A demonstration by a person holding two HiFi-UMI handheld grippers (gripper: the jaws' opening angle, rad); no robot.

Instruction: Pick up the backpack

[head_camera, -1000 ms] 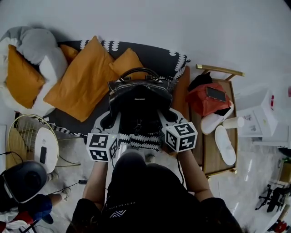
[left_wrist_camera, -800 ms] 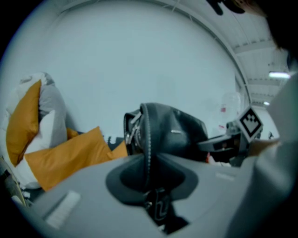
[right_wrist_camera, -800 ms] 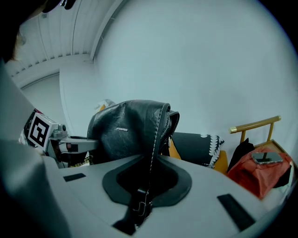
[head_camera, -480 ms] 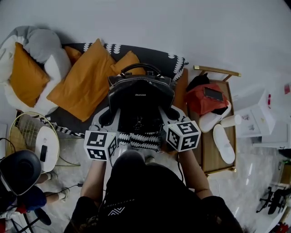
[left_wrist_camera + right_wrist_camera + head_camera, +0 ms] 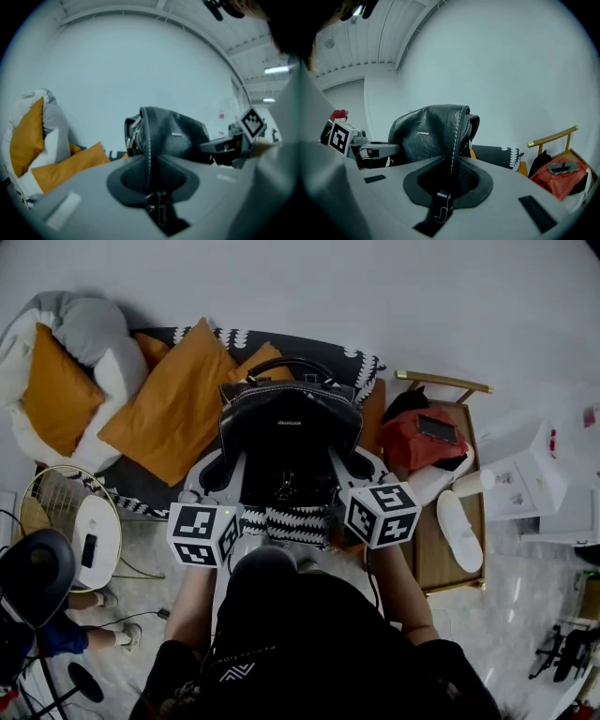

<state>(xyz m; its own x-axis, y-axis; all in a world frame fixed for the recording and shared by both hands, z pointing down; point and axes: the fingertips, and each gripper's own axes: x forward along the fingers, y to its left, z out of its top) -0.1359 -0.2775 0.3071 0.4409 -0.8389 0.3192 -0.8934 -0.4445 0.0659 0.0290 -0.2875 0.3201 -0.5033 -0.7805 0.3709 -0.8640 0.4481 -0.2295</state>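
Backpack, black leather, stands upright between both grippers, in front of the person and over the dark sofa. Can't tell if its base clears the seat. Left gripper: fingers clenched on the bag's left stitched side seam. The seam runs straight up out of the gap, and a strap buckle hangs in the slot below. Right gripper: fingers clamped on the right side seam the same way, buckle dangling underneath. Bag body rises beyond the fingertips on both sides, top handle arched at the far end. Orange cushions lie on the sofa just left of the bag. Red bag sits on a wooden chair, off to the right.
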